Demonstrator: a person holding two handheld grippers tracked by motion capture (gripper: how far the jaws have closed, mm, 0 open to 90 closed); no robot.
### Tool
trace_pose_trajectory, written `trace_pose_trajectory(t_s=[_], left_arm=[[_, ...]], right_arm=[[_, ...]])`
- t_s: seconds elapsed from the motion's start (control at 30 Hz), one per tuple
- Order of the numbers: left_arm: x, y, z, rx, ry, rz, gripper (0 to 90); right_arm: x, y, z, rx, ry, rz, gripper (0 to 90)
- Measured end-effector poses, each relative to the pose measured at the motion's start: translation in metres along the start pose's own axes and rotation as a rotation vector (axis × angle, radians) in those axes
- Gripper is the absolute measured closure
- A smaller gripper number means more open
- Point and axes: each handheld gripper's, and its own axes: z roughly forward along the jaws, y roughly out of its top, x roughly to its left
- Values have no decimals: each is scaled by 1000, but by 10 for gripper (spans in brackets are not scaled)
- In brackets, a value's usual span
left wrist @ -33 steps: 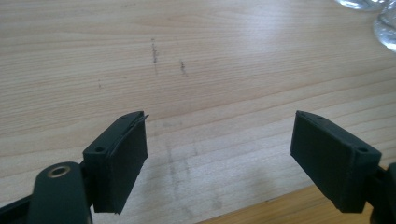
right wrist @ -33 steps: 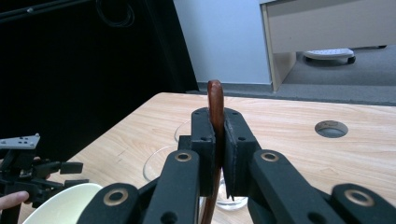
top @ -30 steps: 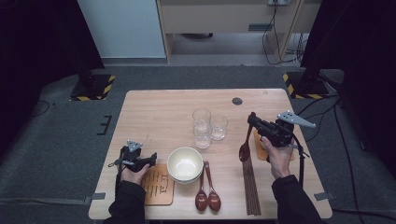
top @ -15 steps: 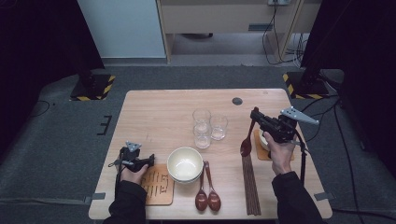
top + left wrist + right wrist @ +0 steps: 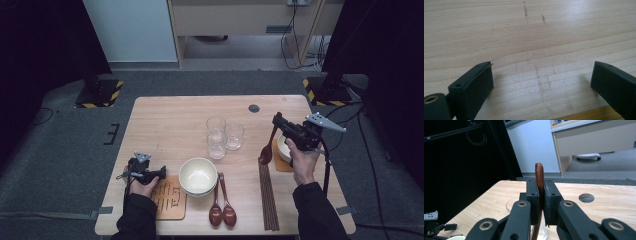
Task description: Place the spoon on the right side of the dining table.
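My right gripper is shut on the handle of a brown wooden spoon, which hangs tilted above the table's right side, bowl end down. In the right gripper view the handle stands upright between the closed jaws. My left gripper lies low at the front left, pointing right toward a cream bowl. Its jaws have just been opening and stand wide apart over bare wood with nothing between them.
The bowl rests partly on a wooden coaster. Two brown spoons and a bundle of chopsticks lie at the front. Three glasses stand mid-table. A second bowl sits under my right hand. There is a round hole at the back.
The right gripper with the spoon has edged slightly up and to the right. The left hand has kept its place.
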Motion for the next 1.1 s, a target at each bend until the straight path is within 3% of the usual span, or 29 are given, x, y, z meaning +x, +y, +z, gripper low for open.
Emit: trace_pose_trajectory(t_s=[0.23, 1.1], left_arm=[[0, 0, 0, 4, 7, -7, 11], [0, 0, 1, 10, 11, -15, 0]], right_arm=[[-1, 5, -1, -10, -12, -13, 846], [-22, 17, -8, -52, -92, 14, 846]])
